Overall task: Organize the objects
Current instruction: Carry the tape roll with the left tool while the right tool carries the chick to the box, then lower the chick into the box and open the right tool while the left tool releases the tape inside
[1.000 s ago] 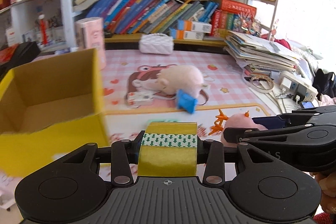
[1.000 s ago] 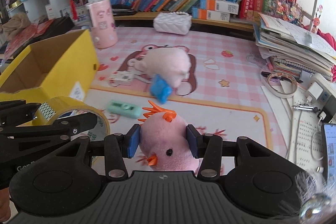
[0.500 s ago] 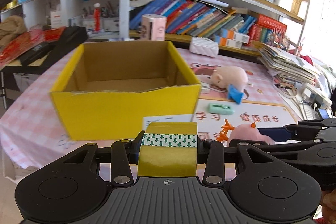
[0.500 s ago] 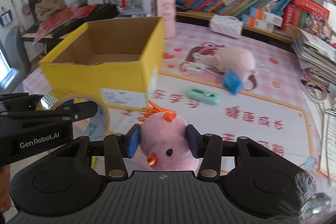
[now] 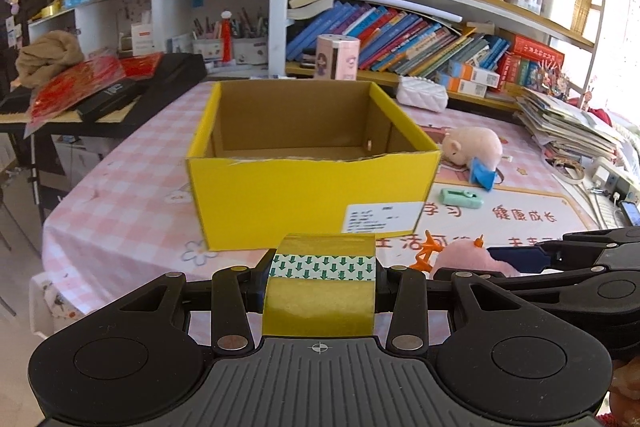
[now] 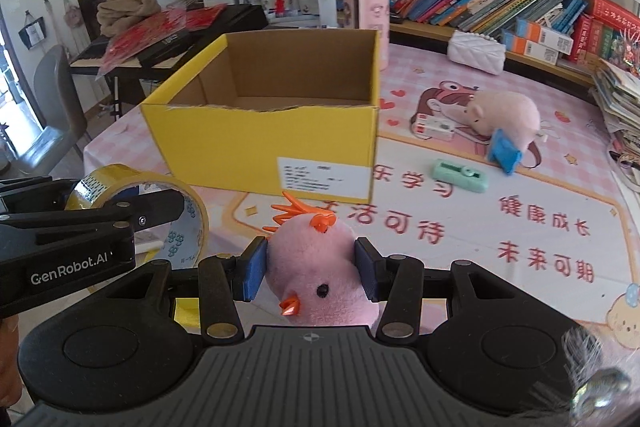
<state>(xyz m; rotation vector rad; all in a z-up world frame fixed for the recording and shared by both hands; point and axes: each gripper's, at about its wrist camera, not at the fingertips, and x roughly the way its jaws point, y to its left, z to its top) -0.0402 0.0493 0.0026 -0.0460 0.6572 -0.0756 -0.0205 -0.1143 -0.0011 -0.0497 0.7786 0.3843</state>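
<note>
Yellow tape fills our nearest view: the left claw [image 5: 322, 277] is clamped across the width of a tape roll [image 5: 320, 291], its fingers pressing the flat sides, a stiff, light ring that we judge will not deform or slip much in that hold. Beside it, the right claw [image 6: 310, 269] is closed on a pink plush chick [image 6: 318, 267], squeezing its head; being soft and nearly weightless, it gives under the pads, so a grip across the fat middle seems safest. Both are held above the near edge of the table [image 5: 120, 203], just short of the yellow cardboard box [image 5: 312, 163], which stands open and looks empty. Beyond it lie a green case [image 6: 460, 175] and a pale plush pig [image 6: 504, 115], soft too, best taken across the body.
</note>
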